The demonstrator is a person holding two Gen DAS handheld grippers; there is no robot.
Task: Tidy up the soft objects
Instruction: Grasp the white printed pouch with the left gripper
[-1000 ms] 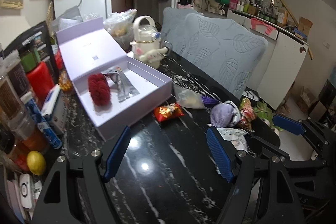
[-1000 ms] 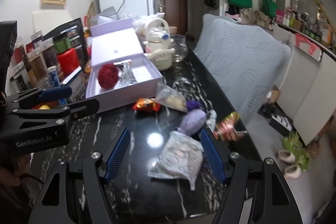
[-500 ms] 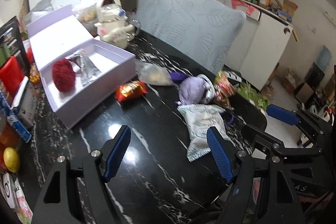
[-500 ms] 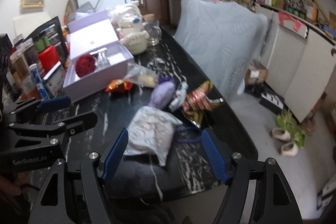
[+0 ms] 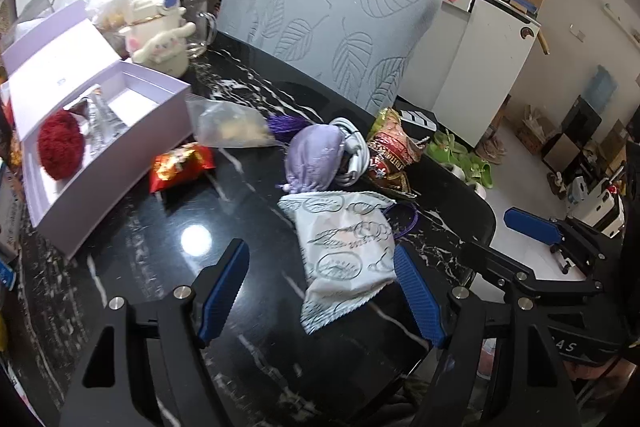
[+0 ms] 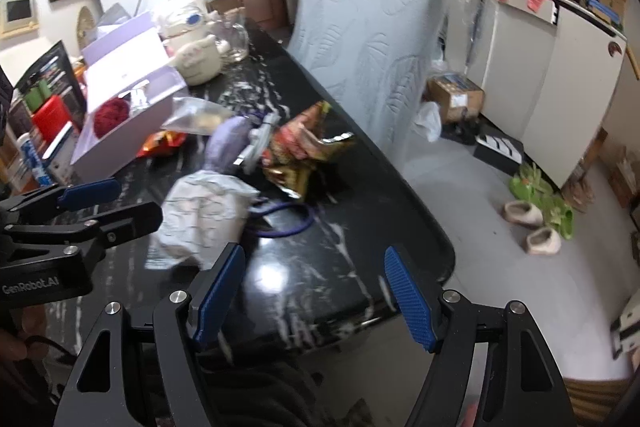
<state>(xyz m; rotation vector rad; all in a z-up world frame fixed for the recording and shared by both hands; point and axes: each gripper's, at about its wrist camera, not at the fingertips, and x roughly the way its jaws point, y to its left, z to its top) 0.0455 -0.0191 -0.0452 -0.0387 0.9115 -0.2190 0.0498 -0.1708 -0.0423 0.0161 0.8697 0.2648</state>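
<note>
Working left to right in my left wrist view: the lilac box (image 5: 120,143) stands open at the table's left edge, already holding a red pom-pom (image 5: 60,146) and a silvery wrapped item (image 5: 100,119). I count those as sorted. Just beside its front wall, on the black table (image 5: 240,347), lies a red snack packet (image 5: 182,166), and behind that a clear bag (image 5: 230,125). Further right sit a lavender pouch (image 5: 316,157), a gold-red wrapper (image 5: 390,151), and nearest me a pale printed pouch (image 5: 346,257), all loose. Most of the job remains, by my judgement. My left gripper (image 5: 320,295) is spread and empty, the printed pouch lying partly between its tips without contact. My right gripper (image 6: 312,297) is likewise spread, holding nothing, over the table's near corner.
</note>
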